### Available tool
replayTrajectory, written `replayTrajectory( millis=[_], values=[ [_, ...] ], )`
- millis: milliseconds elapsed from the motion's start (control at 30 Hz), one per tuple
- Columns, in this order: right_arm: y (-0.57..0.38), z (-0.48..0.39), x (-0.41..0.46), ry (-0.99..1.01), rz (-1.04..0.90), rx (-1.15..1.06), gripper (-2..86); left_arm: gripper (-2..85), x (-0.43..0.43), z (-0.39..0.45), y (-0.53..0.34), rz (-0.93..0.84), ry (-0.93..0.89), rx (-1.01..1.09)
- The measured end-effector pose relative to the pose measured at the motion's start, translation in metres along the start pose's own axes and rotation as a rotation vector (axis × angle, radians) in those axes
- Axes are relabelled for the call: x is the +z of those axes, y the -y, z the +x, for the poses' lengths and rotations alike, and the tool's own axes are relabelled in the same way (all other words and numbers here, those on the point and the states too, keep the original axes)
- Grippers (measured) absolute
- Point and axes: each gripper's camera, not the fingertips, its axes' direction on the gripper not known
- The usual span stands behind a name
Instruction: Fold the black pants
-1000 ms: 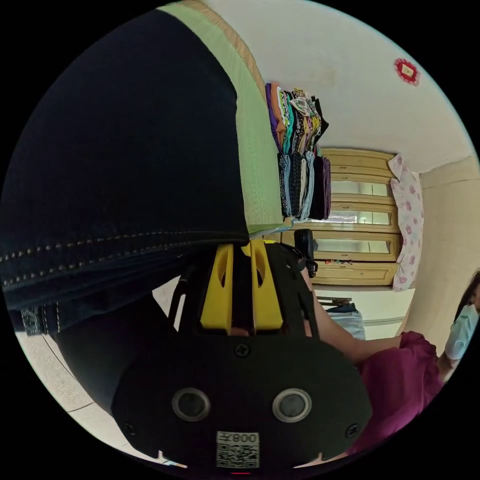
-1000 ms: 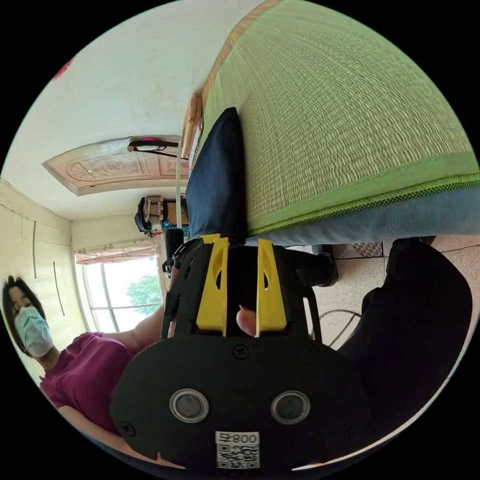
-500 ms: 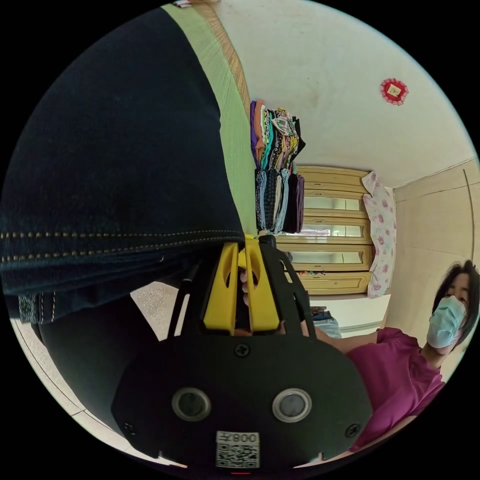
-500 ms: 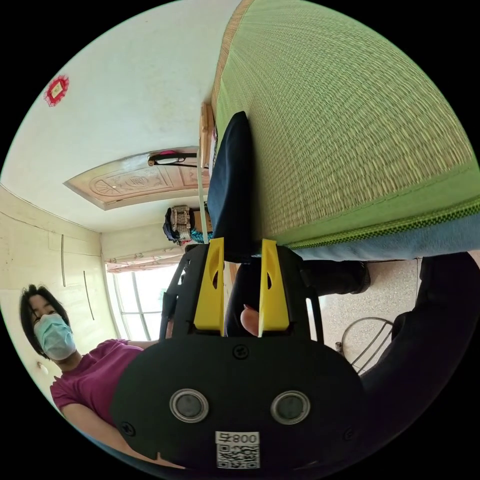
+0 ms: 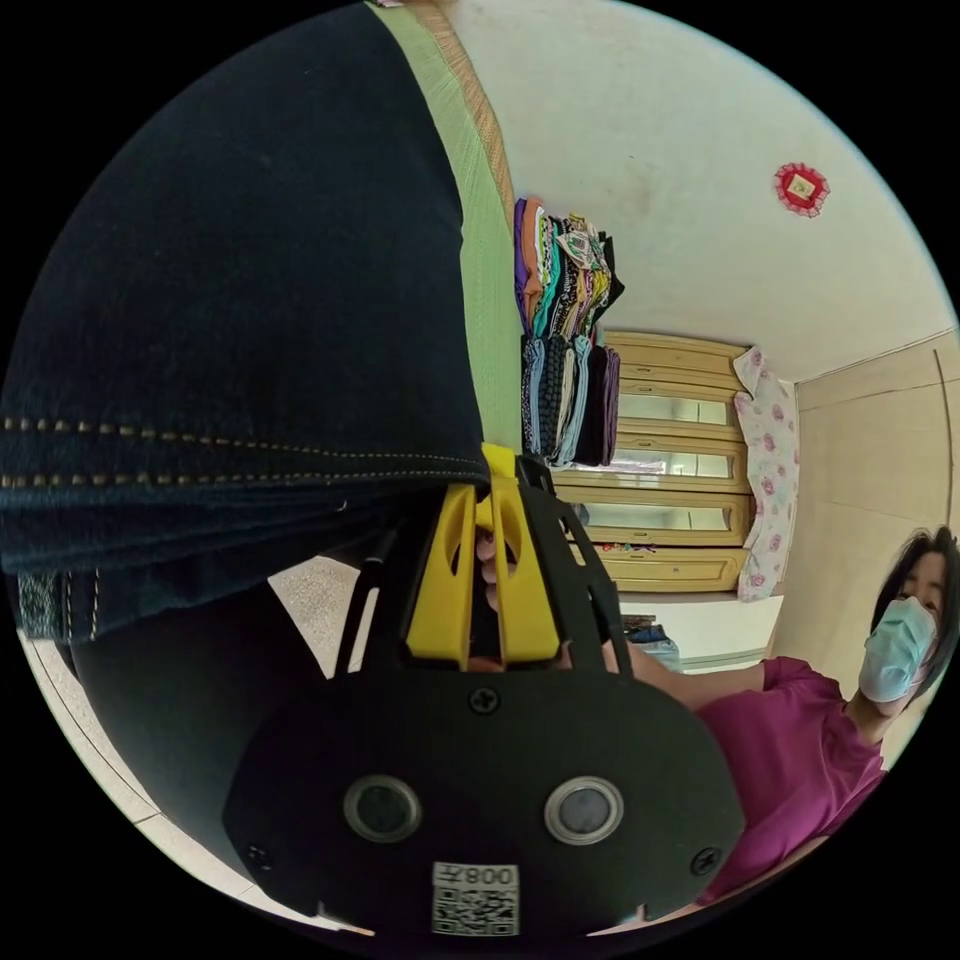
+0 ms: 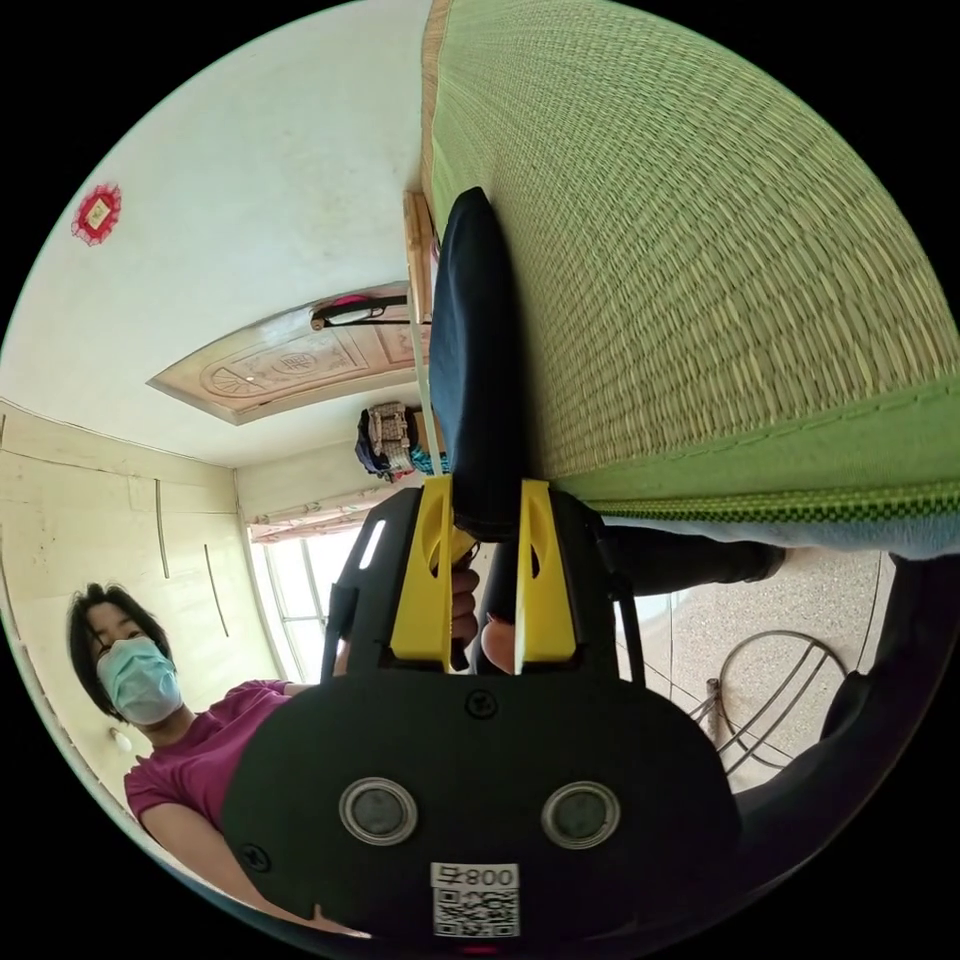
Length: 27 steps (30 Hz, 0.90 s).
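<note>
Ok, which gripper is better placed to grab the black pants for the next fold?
Probably the right gripper: its jaws stand open astride the black pants' folded edge. The left gripper's jaws look shut beside the stitched corner, so it would need reopening.

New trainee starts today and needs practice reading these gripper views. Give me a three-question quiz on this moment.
1. True or false: the pants lie on a green mat.
2. What stands on the mat beyond the pants in the left gripper view? A) stacks of folded clothes B) a lamp C) a box
3. Fill in: the right gripper's jaws sit either side of the pants' ____.

Key: 1. True. 2. A, the clothes. 3. Edge; whether both jaws press on it is unclear. The left gripper looks shut at the pants' corner.
</note>
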Motion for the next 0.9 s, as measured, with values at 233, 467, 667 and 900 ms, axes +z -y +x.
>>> replayTrajectory(
  millis=[233,467,667,900],
  values=[
    [-0.001,0.021,0.004,0.055,-0.007,0.018,8.6,1.9,-0.017,-0.003,-0.021,-0.009,0.026,0.014],
    [-0.002,0.033,0.013,0.094,-0.012,0.020,8.3,0.7,-0.064,-0.009,-0.052,0.043,0.042,0.022],
    [-0.004,0.038,0.021,0.096,-0.015,0.038,7.1,2.3,-0.122,-0.027,-0.087,0.165,0.035,-0.023],
    [-0.010,0.029,0.029,0.047,0.000,0.033,5.5,5.1,-0.187,-0.056,-0.136,0.360,-0.013,-0.120]
  ],
)
